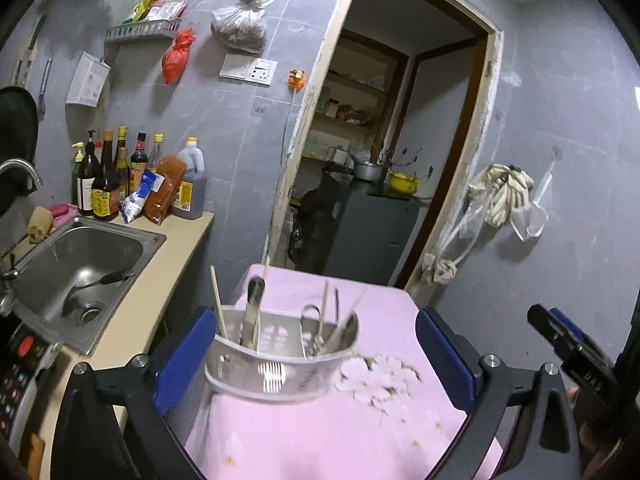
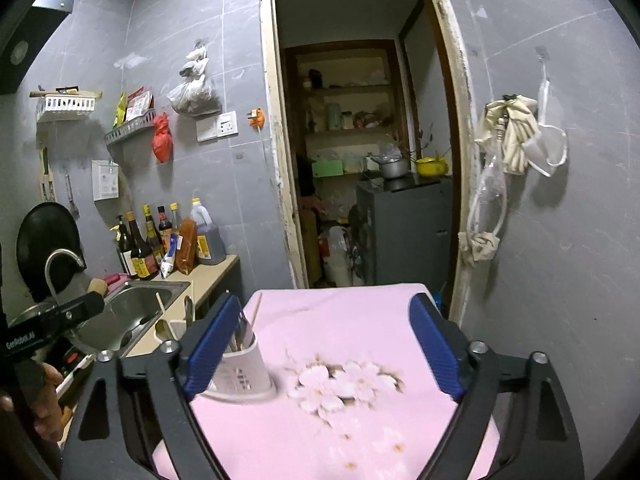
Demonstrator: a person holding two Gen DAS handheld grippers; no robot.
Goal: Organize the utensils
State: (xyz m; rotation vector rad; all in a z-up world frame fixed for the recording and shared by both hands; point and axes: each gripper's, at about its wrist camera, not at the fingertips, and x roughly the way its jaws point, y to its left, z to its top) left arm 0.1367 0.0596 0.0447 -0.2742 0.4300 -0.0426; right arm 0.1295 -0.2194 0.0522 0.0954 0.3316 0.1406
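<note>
A grey plastic utensil caddy (image 1: 276,364) stands on the pink flowered tablecloth (image 1: 328,432). Spoons, other metal utensils and wooden chopsticks stick up out of it. My left gripper (image 1: 316,354) is open, its blue pads spread wide on either side of the caddy without touching it. In the right wrist view the same caddy (image 2: 244,372) sits by the left blue pad, partly hidden behind it. My right gripper (image 2: 324,350) is open over the cloth with nothing between its fingers. A dark ladle (image 1: 100,282) lies in the sink.
A steel sink (image 1: 136,252) with a tap is set in the beige counter (image 1: 160,300) to the left. Sauce bottles (image 1: 120,176) stand at the counter's back. An open doorway (image 2: 360,160) lies behind the table. A person's hand (image 2: 48,404) holds the left gripper.
</note>
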